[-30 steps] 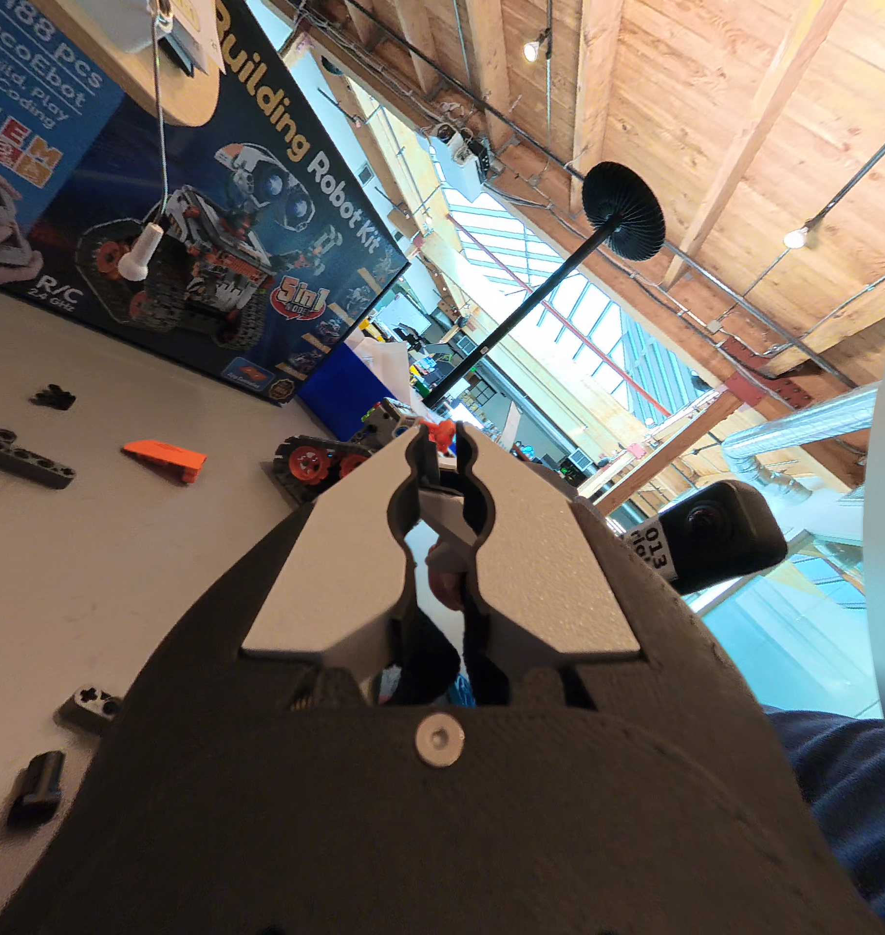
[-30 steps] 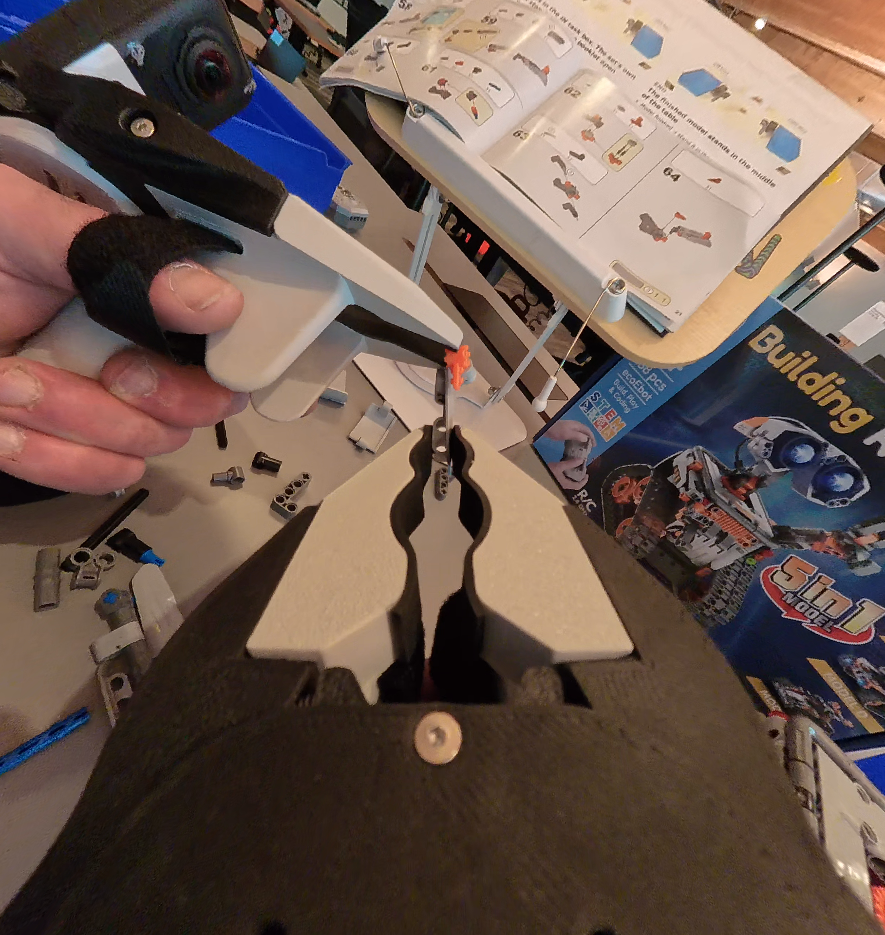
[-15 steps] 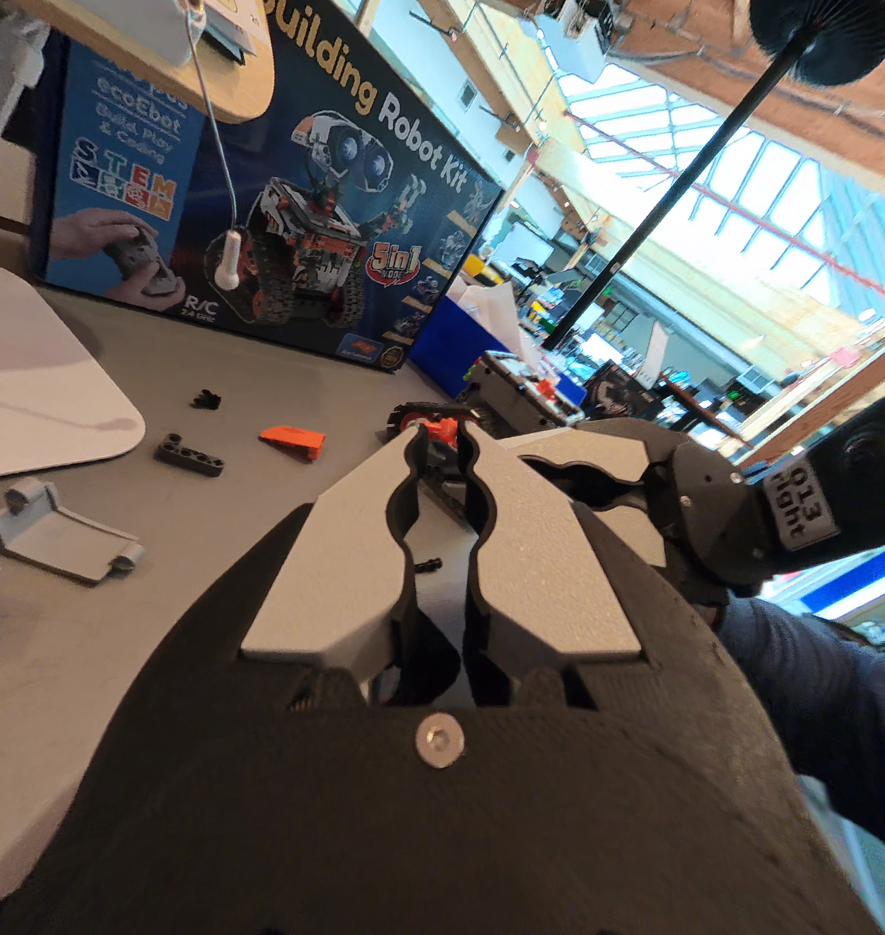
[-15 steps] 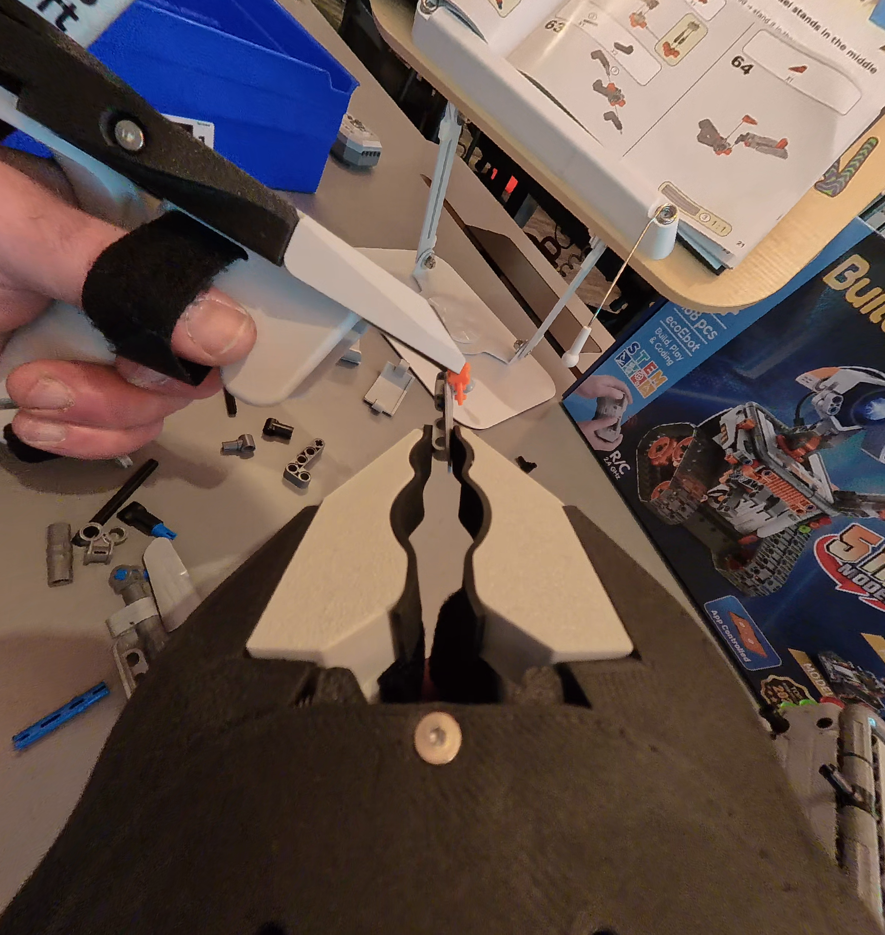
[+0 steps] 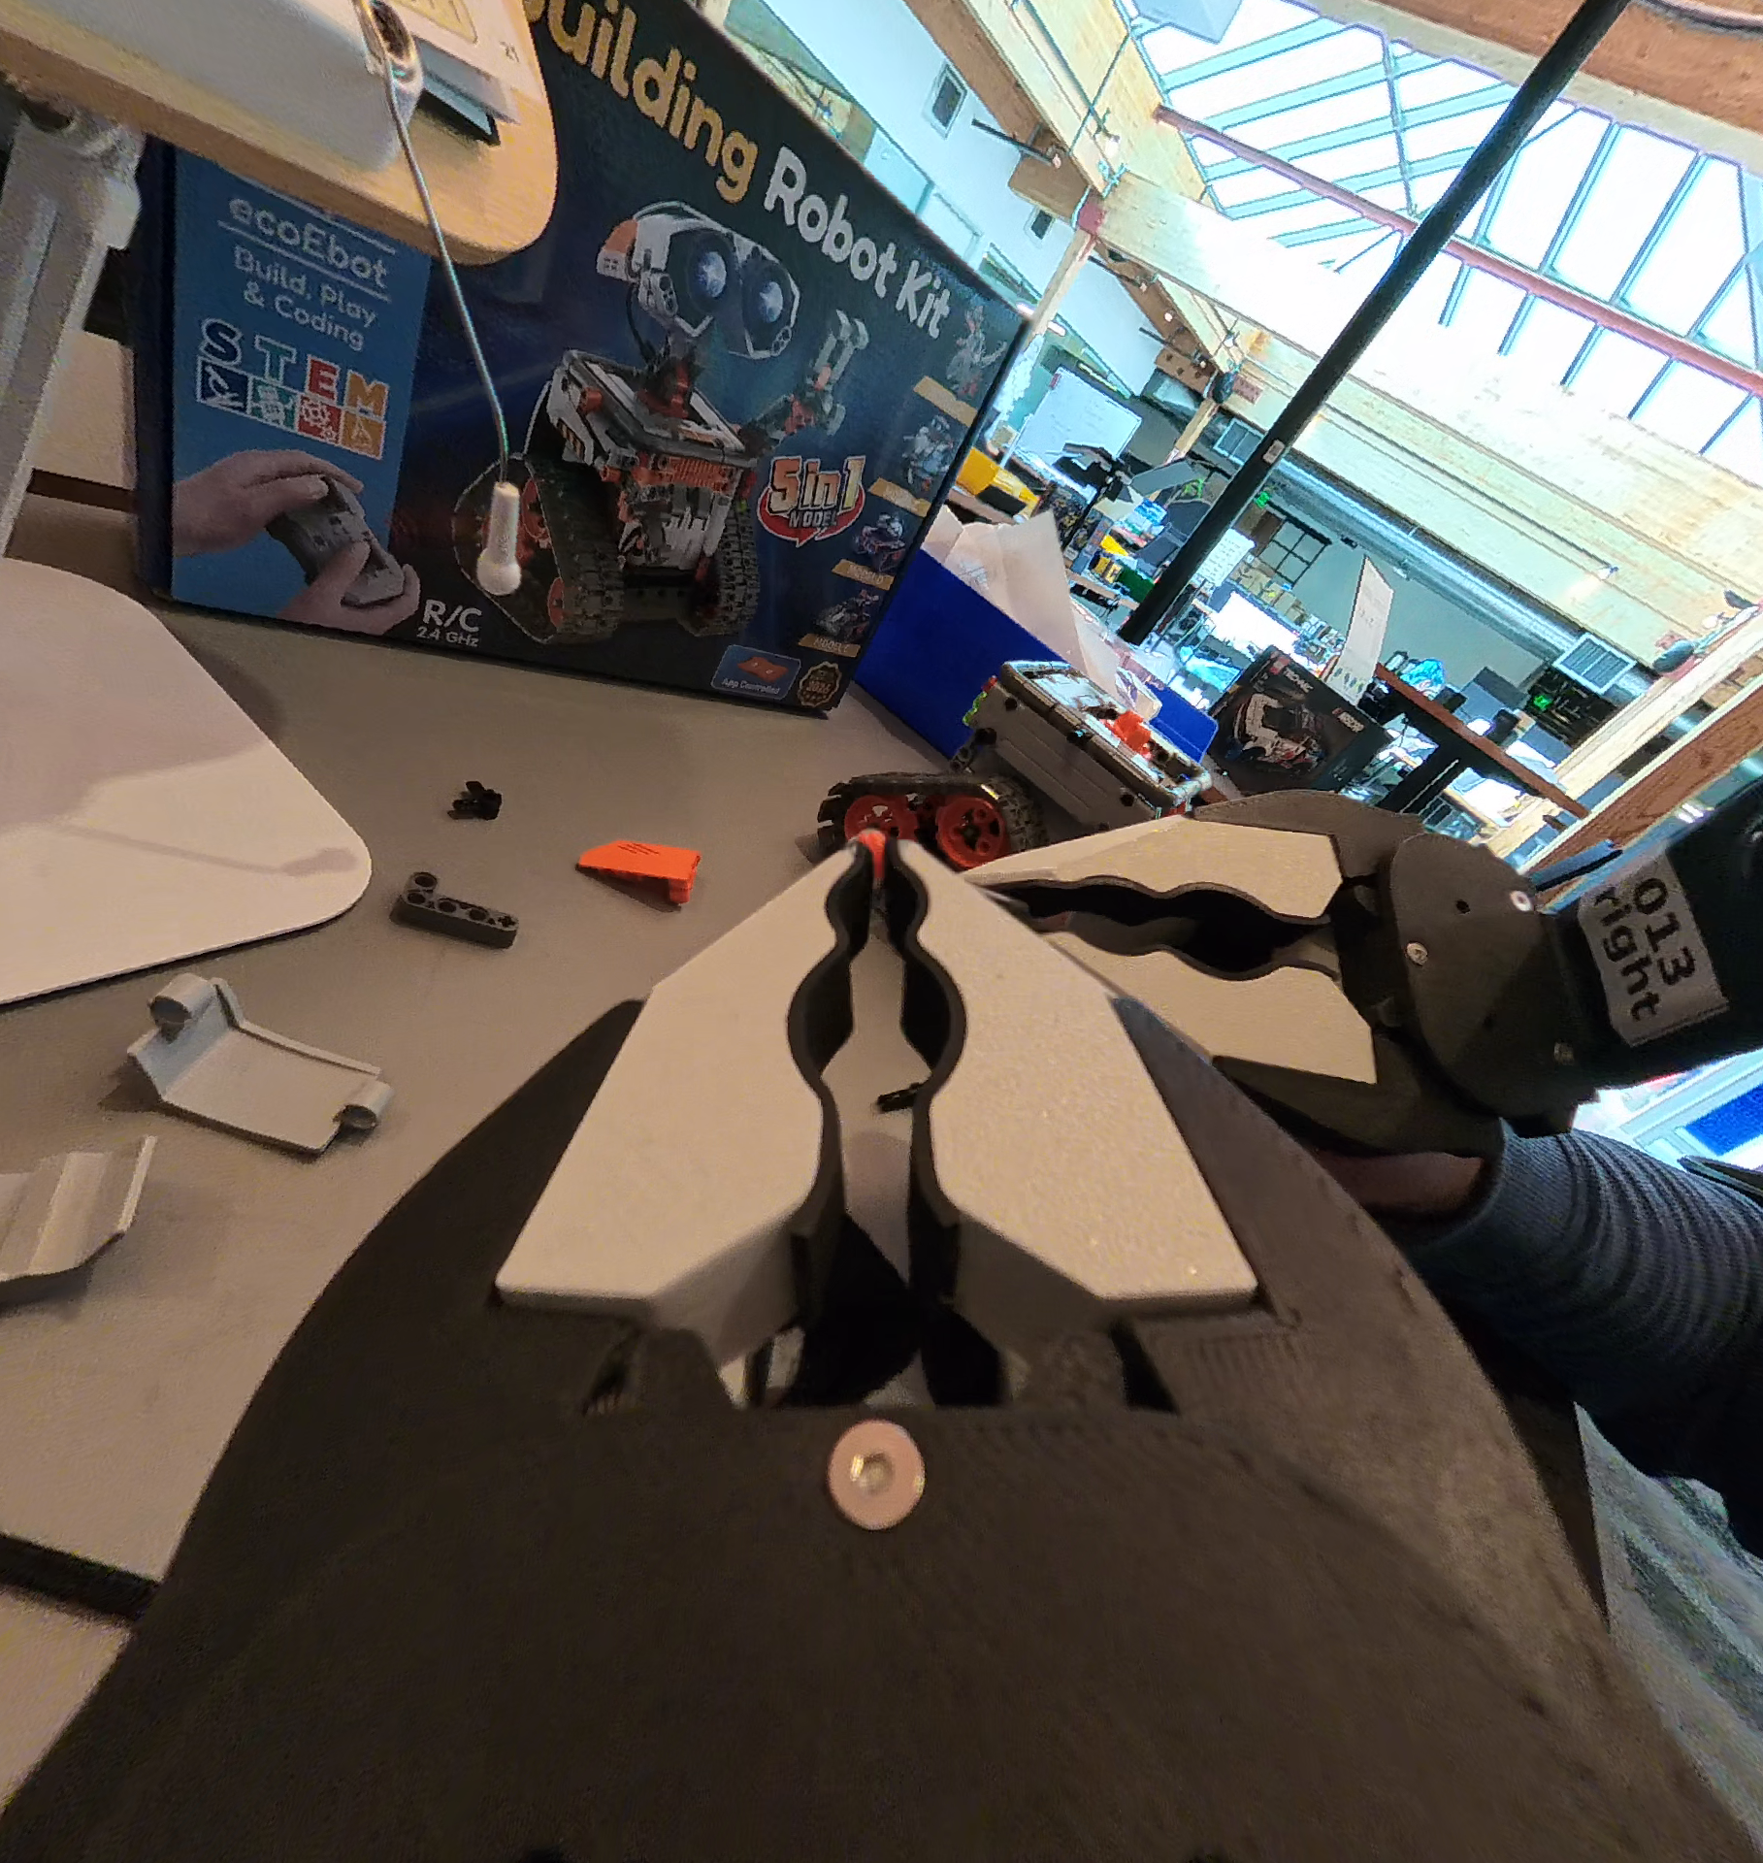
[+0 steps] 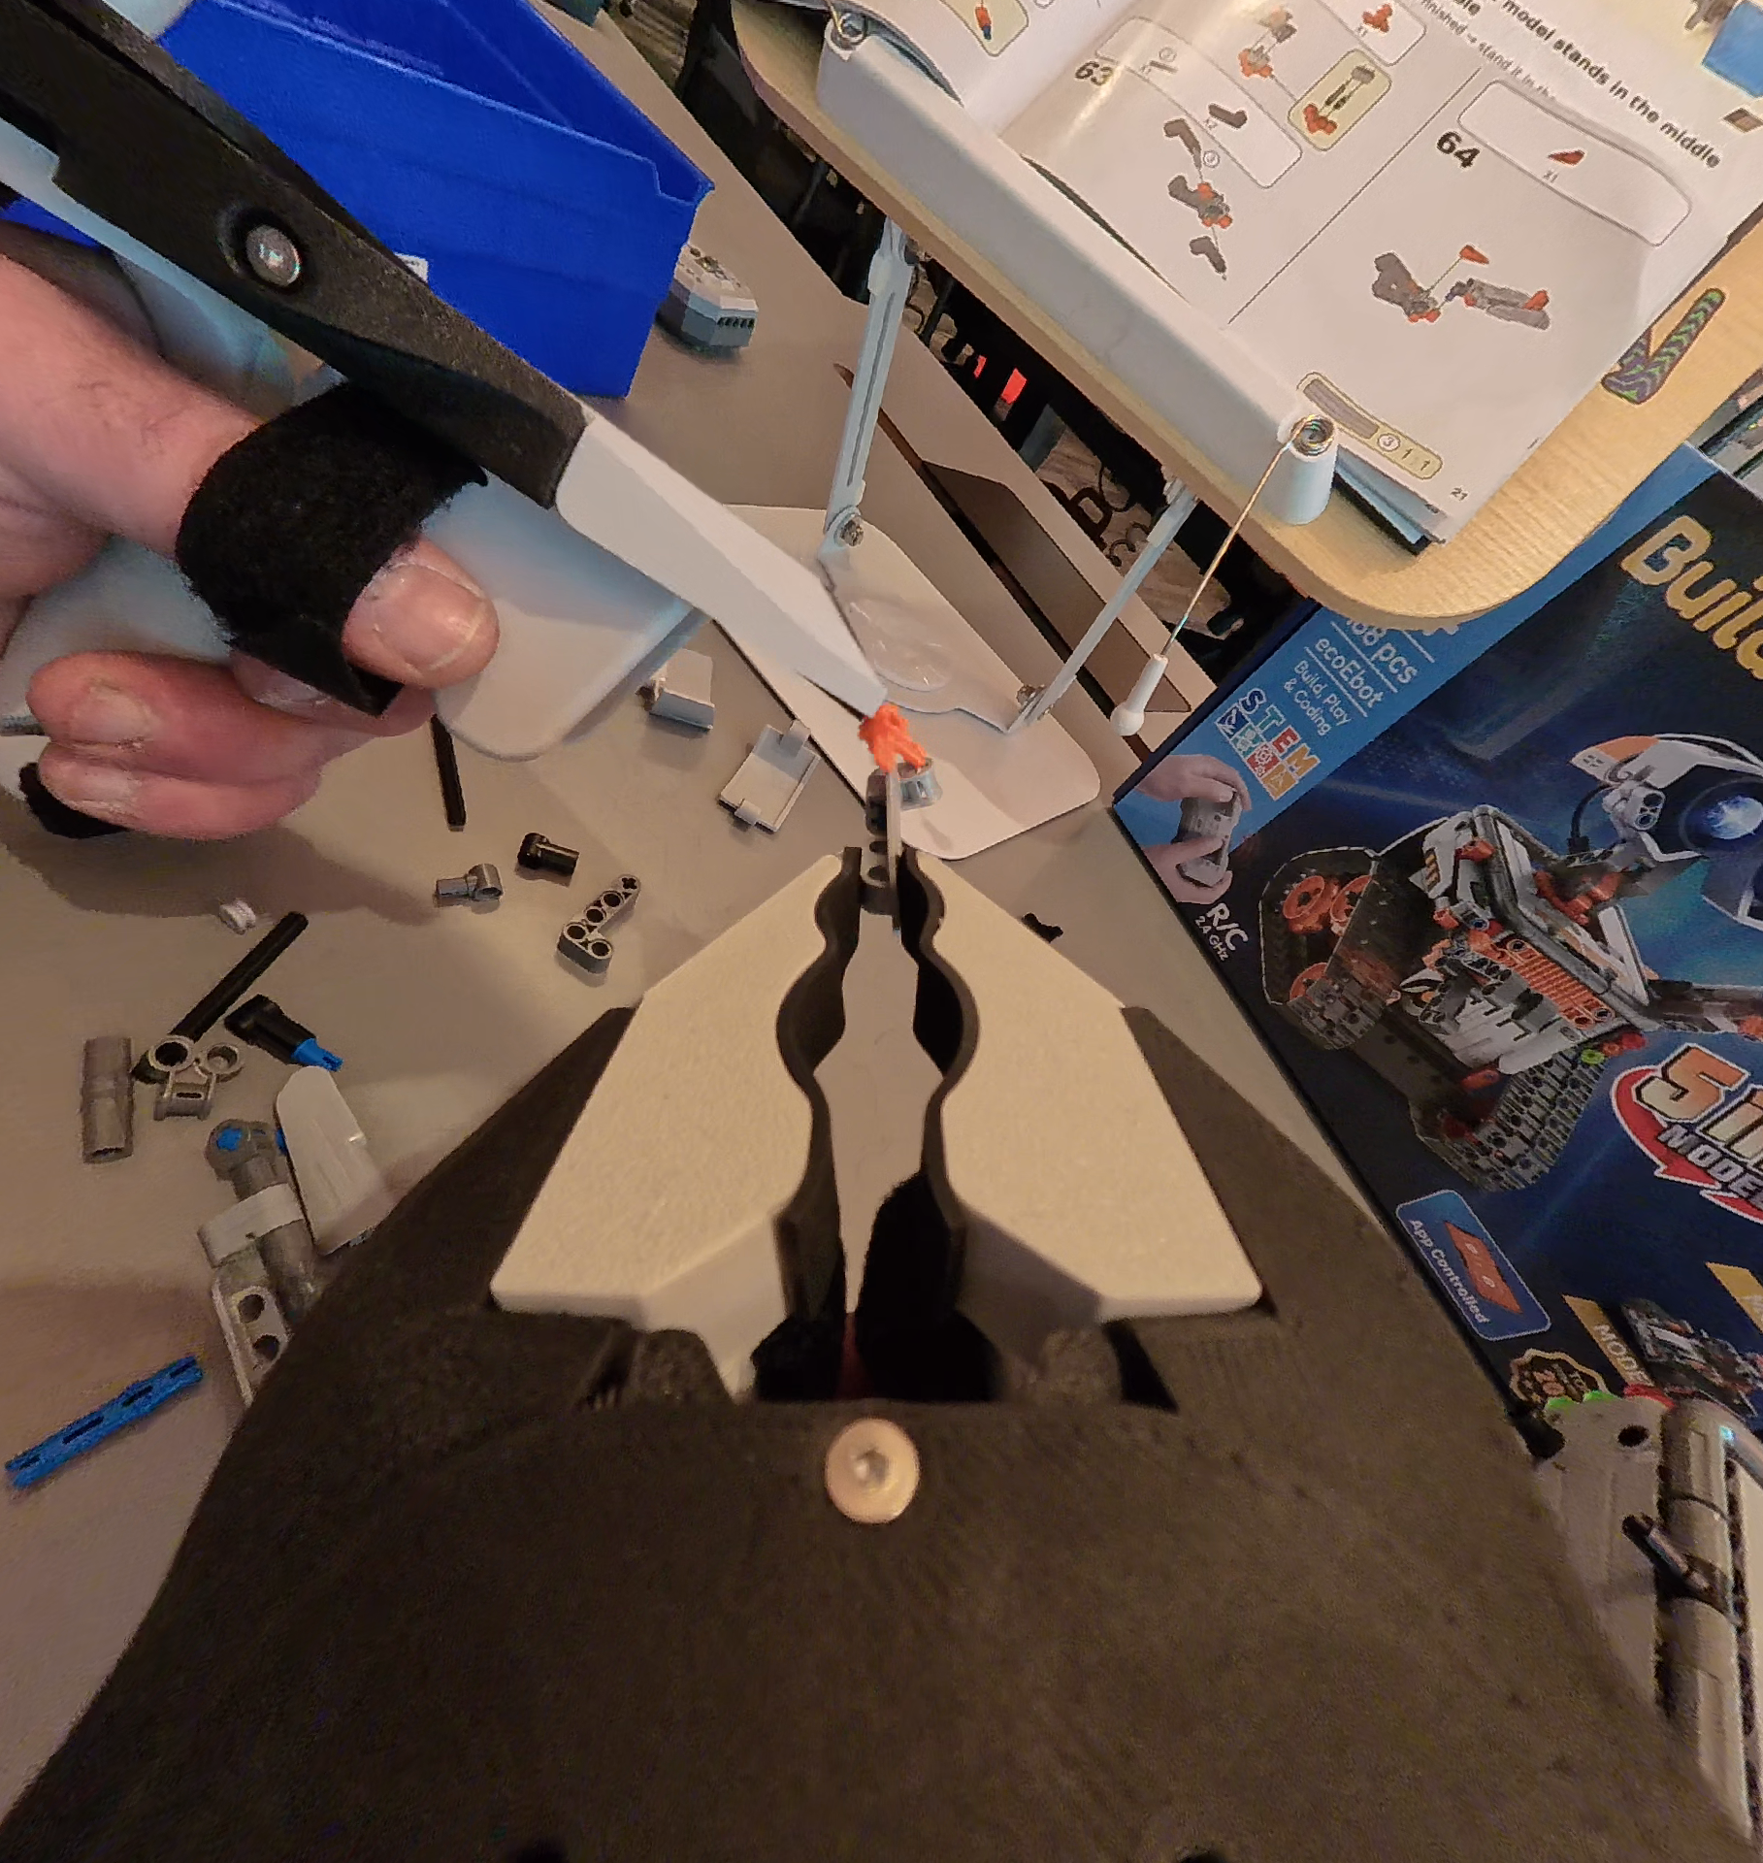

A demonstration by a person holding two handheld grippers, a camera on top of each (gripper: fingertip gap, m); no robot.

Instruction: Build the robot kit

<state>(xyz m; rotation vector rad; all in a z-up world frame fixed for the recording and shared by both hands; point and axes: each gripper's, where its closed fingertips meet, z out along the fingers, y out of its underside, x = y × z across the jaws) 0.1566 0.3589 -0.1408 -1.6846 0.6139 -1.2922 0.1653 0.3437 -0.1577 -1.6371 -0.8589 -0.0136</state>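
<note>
Left gripper (image 5: 869, 857) is pinched tight on a tiny orange peg (image 6: 889, 739), right gripper (image 6: 885, 887) clamps a gray beam (image 6: 883, 839) right under it, both above the table (image 6: 514, 968).

Printed writing shows on the dark blue toy box (image 5: 575, 403), on the open instruction booklet (image 6: 1361, 171) and on a white label (image 5: 1643, 958) wrapped around the right gripper (image 5: 968, 882).

The left tool (image 5: 869, 857) tilts down from the ceiling toward the bench (image 5: 595, 766), and the right tool (image 5: 988, 887) comes alongside it. The orange pin (image 6: 889, 738) sits closer to the grey beam (image 6: 882, 857).
</note>
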